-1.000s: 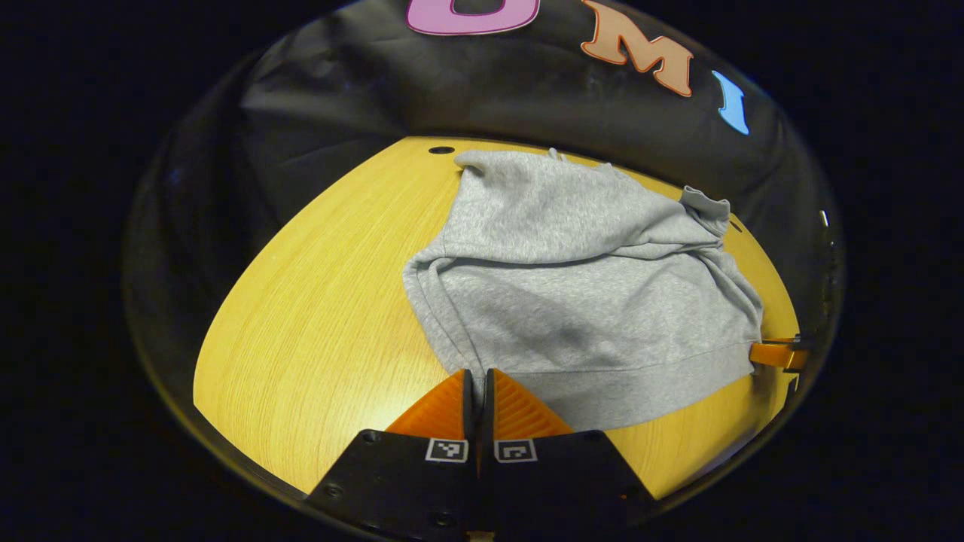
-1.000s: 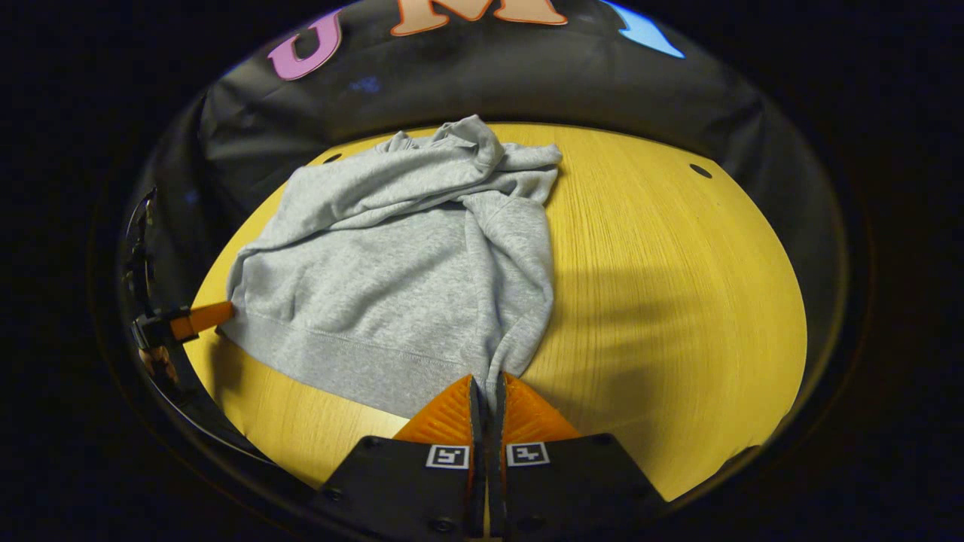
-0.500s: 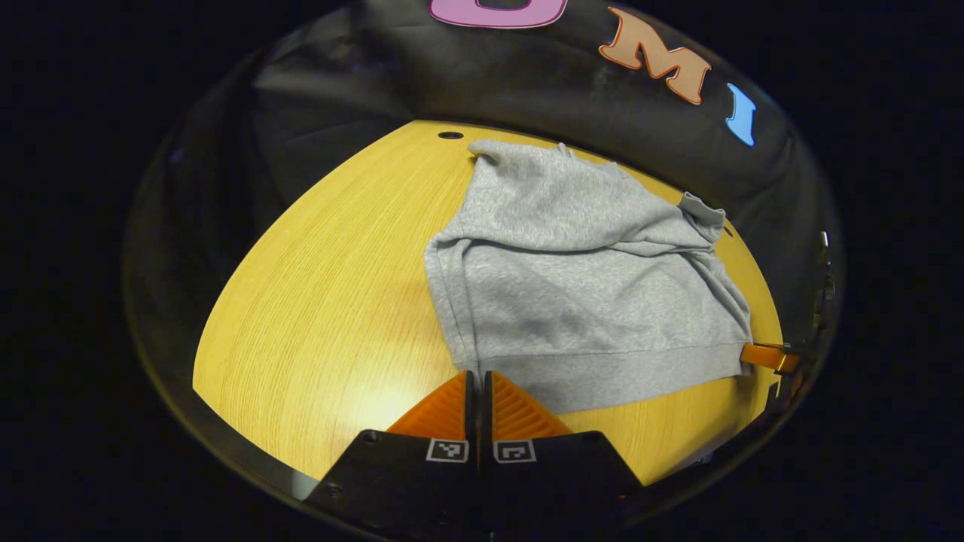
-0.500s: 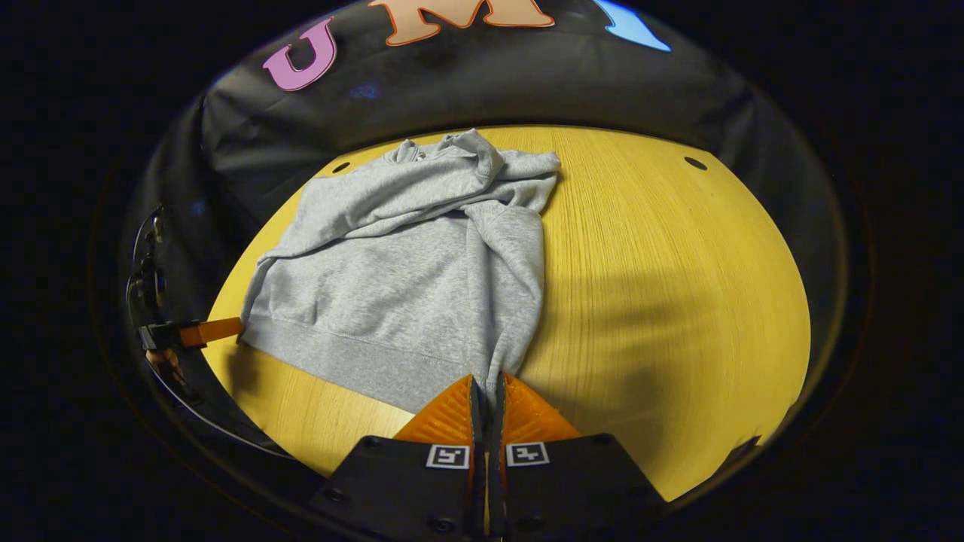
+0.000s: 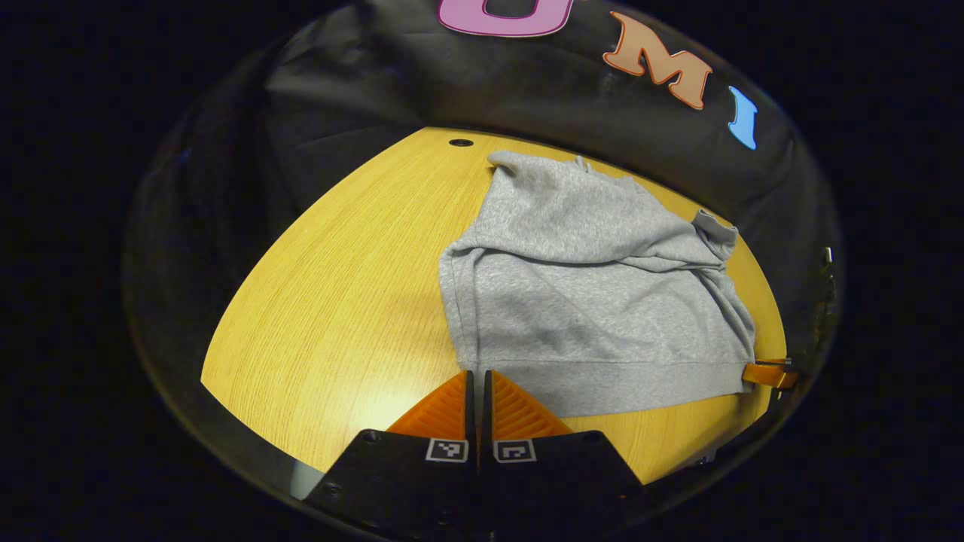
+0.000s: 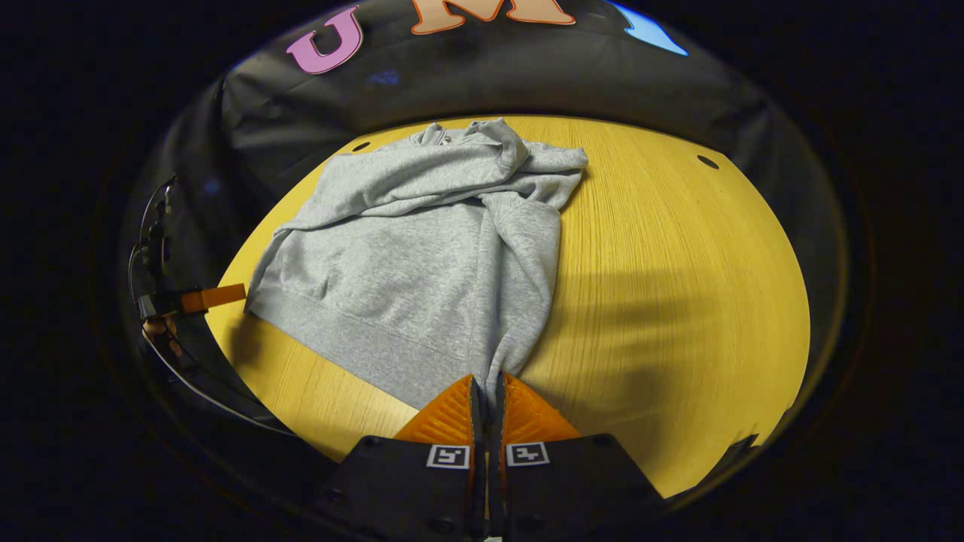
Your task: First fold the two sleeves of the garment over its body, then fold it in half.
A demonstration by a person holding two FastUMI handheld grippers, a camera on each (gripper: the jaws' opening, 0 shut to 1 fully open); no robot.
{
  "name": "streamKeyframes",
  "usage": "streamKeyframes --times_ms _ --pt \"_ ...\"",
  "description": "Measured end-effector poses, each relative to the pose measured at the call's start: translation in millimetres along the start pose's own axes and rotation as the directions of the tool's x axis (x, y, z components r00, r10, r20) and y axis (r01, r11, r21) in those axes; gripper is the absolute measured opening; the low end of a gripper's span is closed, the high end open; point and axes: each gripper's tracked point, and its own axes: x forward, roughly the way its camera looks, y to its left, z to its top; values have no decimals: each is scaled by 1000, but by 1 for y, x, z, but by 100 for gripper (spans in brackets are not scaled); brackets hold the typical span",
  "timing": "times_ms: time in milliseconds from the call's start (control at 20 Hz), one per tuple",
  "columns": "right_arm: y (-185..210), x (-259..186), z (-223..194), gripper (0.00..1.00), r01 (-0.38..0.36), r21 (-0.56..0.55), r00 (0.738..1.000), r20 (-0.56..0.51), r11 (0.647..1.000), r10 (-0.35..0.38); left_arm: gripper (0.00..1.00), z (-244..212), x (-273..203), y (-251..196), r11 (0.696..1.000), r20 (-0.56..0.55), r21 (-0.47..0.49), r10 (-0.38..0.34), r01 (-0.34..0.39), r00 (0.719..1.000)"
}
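A soft, floppy grey fleece sweatshirt (image 5: 595, 301) lies ahead on the yellow wooden table (image 5: 339, 301), each hem corner pinched by the left tongs (image 5: 476, 376) and right tongs (image 6: 488, 380).

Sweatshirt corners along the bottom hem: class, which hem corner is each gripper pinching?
The left gripper pinches the gray sweatshirt's left hem corner; the right gripper pinches its right hem corner, where the folded right sleeve ends.

A grey hoodie (image 6: 422, 263) lies on a yellow wooden table (image 6: 678, 286), both sleeves folded across its body. At the bottom, the right gripper (image 6: 486, 388) pinches the hem's near corner between closed fingers. At far left, the left gripper (image 6: 215, 296) touches the hem's other corner; its grip is unclear.
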Motion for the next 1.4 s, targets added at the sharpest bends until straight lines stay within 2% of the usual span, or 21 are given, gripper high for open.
streamKeyframes --times_ms 300,350,400,500,550,650,750,900,1000,1150,1250,1400 --pt "1 6 -4 4 0 21 999 -32 1000 1 0 -3 17 4 999 -38 30 25 -24 999" --pt "1 4 -4 0 -2 14 999 -32 1000 3 10 -6 12 2 999 -33 28 20 -19 999" --pt "1 4 -4 4 -4 8 999 -32 1000 4 19 -4 12 -3 1000 -24 29 5 -5 1000" --pt "1 5 -4 4 -6 5 999 -33 1000 6 44 -6 13 -14 999 -30 43 -26 27 999" --pt "1 6 -4 4 -7 6 999 -35 1000 7 68 -6 16 -15 997 -29 73 -23 25 999" --pt "2 6 -3 0 -14 9 999 -35 1000 14 80 -7 19 -12 991 -36 136 24 -19 999" --pt "1 6 -3 4 -16 11 999 -36 1000 17 77 -5 21 -14 987 -11 152 48 -45 999" --pt "1 6 -4 3 -22 16 999 -38 1000 23 76 -4 22 -13 991 9 123 50 -51 999" --pt "4 7 -4 3 -36 24 998 -42 999 37 67 -1 25 -21 992 27 123 30 -34 999" --pt "7 6 -3 0 -44 8 998 -41 999 44 5 2 29 -29 995 46 93 36 -40 998" --pt "7 4 -2 4 -44 2 999 -28 999 44 0 2 28 -30 994 45 101 34 -38 998" --pt "7 -3 3 3 -51 -11 999 -13 999 51 0 -1 21 -34 999 5 32 -17 17 1000"
